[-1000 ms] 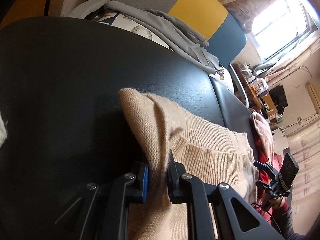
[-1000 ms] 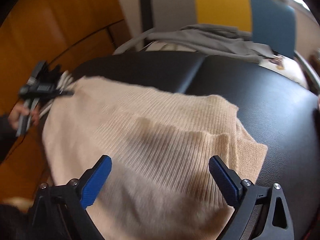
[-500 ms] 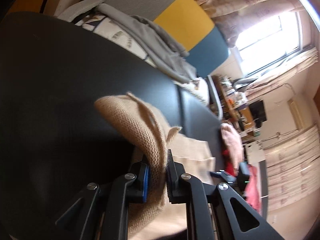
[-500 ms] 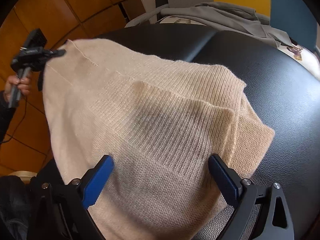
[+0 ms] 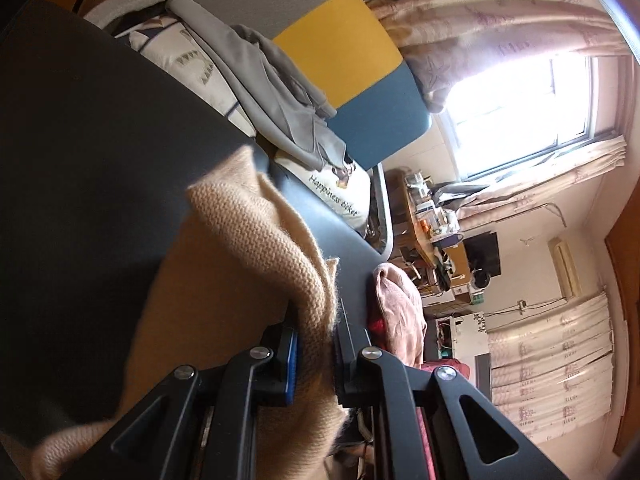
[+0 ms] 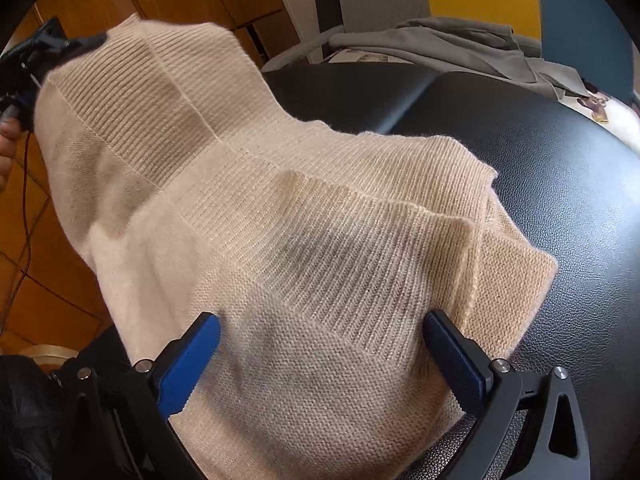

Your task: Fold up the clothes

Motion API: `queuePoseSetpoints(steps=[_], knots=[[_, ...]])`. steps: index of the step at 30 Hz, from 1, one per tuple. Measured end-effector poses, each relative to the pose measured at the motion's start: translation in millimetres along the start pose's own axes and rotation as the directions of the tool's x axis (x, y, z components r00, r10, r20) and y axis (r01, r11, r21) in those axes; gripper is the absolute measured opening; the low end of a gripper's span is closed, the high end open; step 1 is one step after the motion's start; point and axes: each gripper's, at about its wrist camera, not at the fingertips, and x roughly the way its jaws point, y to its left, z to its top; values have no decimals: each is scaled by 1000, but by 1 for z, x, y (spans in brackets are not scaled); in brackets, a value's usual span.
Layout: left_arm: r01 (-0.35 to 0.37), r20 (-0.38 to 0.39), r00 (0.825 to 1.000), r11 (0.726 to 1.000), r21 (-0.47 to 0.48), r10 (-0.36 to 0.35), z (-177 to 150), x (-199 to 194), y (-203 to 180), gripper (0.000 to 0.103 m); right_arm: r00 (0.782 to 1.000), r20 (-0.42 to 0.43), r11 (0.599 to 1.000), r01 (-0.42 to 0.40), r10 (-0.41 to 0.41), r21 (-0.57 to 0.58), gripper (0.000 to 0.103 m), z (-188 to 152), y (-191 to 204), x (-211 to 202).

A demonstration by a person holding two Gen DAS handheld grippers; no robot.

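In the right wrist view the right gripper [image 6: 320, 354] is spread wide, its blue-padded fingers [image 6: 188, 364] standing either side of a mound of the beige knit sweater [image 6: 280, 216] with nothing pinched between them. The sweater lies partly on the black padded surface [image 6: 568, 168] (leather-like, with a seam down its middle) and from there rises to the upper left, where the left gripper [image 6: 52, 46] holds its far corner up in the air; part of a hand [image 6: 8, 136] shows just below at the picture's edge. In the left wrist view that left gripper [image 5: 314, 350] is closed tight on a bunched fold of the sweater [image 5: 256, 232], the knit squeezed between its two fingers and draping away over the black surface [image 5: 92, 152]. Beyond the sweater, grey clothing [image 6: 440, 40] is heaped at the far edge of the surface, on a white printed pillow [image 5: 340, 196]. Behind that stands a headboard [image 5: 348, 56] in grey, yellow and blue panels. Farther off a pink garment [image 5: 400, 304] lies bundled, and a bright window [image 5: 524, 100] with patterned curtains closes the room.
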Motion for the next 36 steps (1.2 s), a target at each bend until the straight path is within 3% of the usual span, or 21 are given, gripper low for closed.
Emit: queuePoseSetpoints(steps=[12,21,32,36], knots=[[-54,-106,993,997,-51,48,-57,125,-49,12,995,83,999,-53,52,6,103,-12,-6,-2],[-118,-187,977,991,-65,104,-84,187,-46,11,992,116,998,-59,59,0,103,-23,-10,-5],[-62,-258,965,996,-62,44,-91,213,-51,11,990,136,999,-37,39,-16,103,-27,-5,2],[-60,-267,963,992,-113,28,-87,220,-36,12,990,137,998,34,-26,-61,103,-30,4,-7]])
